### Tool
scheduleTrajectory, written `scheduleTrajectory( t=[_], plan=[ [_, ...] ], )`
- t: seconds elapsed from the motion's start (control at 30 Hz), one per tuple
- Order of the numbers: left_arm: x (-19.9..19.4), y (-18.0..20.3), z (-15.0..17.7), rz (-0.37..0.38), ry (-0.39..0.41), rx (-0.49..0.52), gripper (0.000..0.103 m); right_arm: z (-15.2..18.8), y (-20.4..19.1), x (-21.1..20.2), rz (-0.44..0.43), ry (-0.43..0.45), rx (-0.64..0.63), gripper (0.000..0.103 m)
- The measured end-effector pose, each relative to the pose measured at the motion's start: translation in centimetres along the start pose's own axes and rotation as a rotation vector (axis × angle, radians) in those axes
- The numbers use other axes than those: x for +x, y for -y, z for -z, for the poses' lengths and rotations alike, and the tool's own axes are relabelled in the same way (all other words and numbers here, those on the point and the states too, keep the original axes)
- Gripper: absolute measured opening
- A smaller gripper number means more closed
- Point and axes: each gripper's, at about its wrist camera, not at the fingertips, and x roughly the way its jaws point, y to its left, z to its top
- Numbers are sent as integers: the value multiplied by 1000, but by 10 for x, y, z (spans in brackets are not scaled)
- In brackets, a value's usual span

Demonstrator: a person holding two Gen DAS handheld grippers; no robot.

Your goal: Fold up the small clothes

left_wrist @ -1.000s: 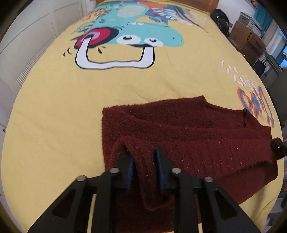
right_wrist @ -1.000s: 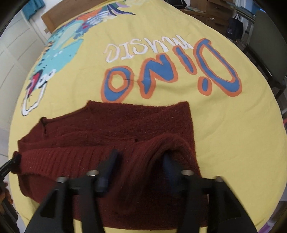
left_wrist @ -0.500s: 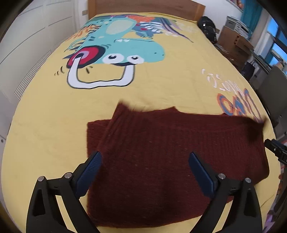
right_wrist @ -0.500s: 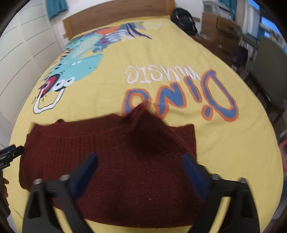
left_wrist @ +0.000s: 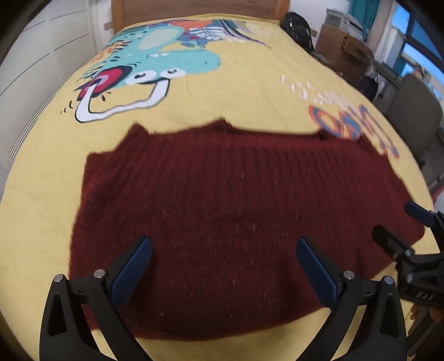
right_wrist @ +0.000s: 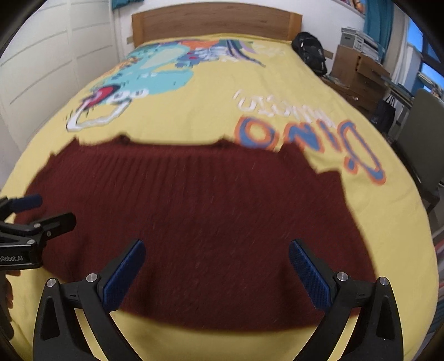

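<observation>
With the jaws of the left gripper (left_wrist: 223, 257) opening wide and those of the right gripper (right_wrist: 216, 259) spread wide, nothing pinched, the maroon knit sweater (left_wrist: 236, 211) lies folded on the yellow dinosaur bedspread (left_wrist: 249, 91), so I'd pinch matching corners before folding again.

sweater (left_wrist: 222, 222) spread flat on bedspread (left_wrist: 249, 105), near the foot of the bed. left gripper (left_wrist: 222, 266) above its near left part, right gripper (right_wrist: 216, 263) above its near right part, side by side. beyond the sweater, cartoon print (left_wrist: 155, 66) to the left and lettering (right_wrist: 305, 133) to the right. headboard (right_wrist: 216, 22) behind. backpack (right_wrist: 309, 52), boxes (right_wrist: 358, 66) and chair (right_wrist: 421, 138) along the bed's right.
</observation>
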Motion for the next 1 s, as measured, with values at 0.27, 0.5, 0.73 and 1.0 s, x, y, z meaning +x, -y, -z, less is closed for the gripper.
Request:
scheduleTrajectory(
  t=[0.27, 0.5, 0.73, 1.0],
  plan=[
    [13, -28, 27, -24, -30, -27, 102, 30, 34, 21, 33, -55, 74, 102],
    [15, -51, 40, -5, -37, -29, 102, 40, 69, 21, 4, -52, 143, 102],
    [18, -50, 42, -13, -26, -53, 102, 51, 70, 27, -26, -35, 176, 103],
    [-6, -55, 31, 42, -87, -52, 102, 36, 62, 0, 32, -92, 117, 103]
  ],
)
